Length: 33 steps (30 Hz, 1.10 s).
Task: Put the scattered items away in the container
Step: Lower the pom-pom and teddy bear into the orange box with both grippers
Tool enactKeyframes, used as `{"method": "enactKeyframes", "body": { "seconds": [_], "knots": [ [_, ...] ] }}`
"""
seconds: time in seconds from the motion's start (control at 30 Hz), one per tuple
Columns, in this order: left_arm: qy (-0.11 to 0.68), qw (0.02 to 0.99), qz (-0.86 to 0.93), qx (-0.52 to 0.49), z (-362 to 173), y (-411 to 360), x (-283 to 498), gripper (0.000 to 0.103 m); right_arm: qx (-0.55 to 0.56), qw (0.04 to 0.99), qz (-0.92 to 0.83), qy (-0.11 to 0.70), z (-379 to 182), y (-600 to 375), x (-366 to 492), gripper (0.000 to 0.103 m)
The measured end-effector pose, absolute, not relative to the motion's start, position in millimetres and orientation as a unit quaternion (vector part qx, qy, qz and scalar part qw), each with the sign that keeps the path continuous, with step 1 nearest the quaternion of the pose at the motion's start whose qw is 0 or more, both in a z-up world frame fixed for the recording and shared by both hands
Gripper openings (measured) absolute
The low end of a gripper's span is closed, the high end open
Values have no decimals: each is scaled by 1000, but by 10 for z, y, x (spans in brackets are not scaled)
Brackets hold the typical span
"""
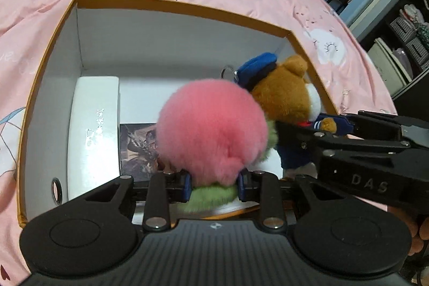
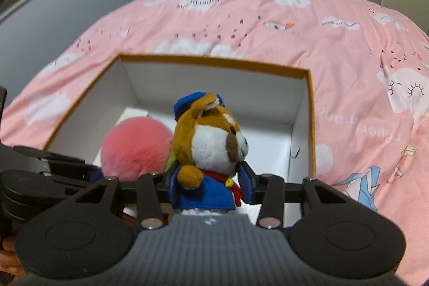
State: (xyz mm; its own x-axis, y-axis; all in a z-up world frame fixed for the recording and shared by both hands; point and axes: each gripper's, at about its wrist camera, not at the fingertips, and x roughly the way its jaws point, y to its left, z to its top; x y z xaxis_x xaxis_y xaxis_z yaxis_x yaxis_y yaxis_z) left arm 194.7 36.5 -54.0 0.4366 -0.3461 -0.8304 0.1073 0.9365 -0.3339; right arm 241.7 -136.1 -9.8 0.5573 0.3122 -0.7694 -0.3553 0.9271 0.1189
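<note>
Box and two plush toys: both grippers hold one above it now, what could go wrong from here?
The pink plush and the bear hang close together over the box, so the left gripper and right gripper may collide. The bear hangs near the right wall and may catch the rim. The plush may land on the white case.
</note>
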Motion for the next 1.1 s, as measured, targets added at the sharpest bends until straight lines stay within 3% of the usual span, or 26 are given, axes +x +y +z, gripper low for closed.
{"method": "enactKeyframes", "body": {
  "seconds": [0.33, 0.83, 0.97, 1.1],
  "knots": [
    [555, 811, -135, -128, -706, 406, 2080, 31, -20, 839, 185, 512, -401, -1319, 2540, 44],
    [581, 794, -133, -123, -805, 410, 2166, 33, -12, 821, 171, 544, -681, -1375, 2572, 44],
    [571, 803, -125, -113, -790, 419, 2128, 41, -11, 826, 170, 537, -692, -1372, 2545, 43],
    [557, 816, -114, -104, -766, 444, 2086, 57, -10, 830, 168, 531, -674, -1370, 2529, 44]
  ]
}}
